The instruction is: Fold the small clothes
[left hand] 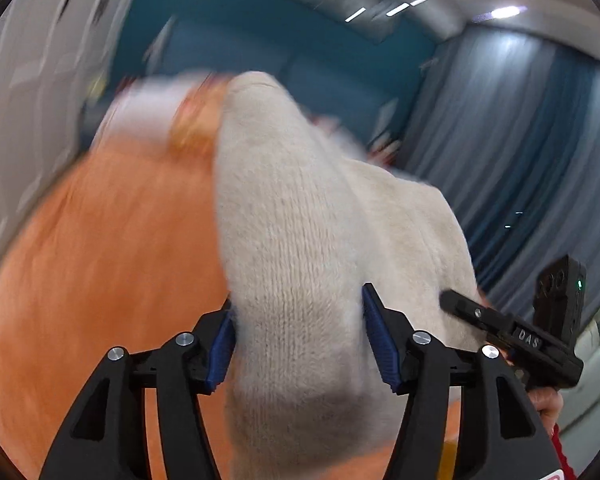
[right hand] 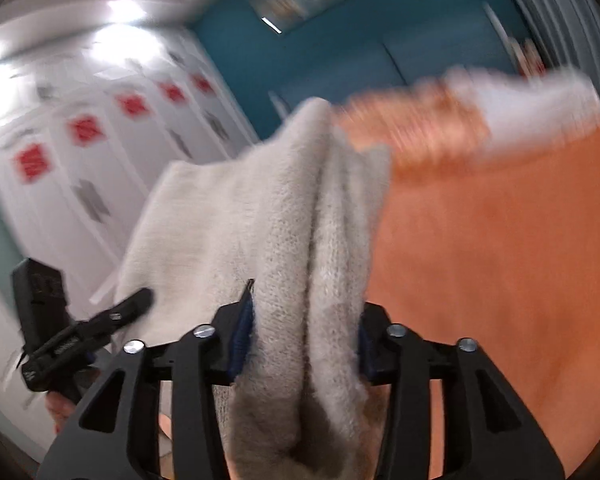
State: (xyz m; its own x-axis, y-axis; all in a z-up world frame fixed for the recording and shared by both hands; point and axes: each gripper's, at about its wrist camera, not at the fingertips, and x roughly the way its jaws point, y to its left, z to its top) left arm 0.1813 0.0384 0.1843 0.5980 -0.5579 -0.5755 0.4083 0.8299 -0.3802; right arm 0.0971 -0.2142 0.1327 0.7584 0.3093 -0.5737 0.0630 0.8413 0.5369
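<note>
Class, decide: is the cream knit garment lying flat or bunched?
Bunched: the cream knit garment shows a deep vertical crease and drapes between both grippers' fingers.

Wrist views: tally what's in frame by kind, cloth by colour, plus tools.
Cream knit cloth: 1
Orange cloth: 1
Handheld tools: 2, left tool and right tool
Total: 4
</note>
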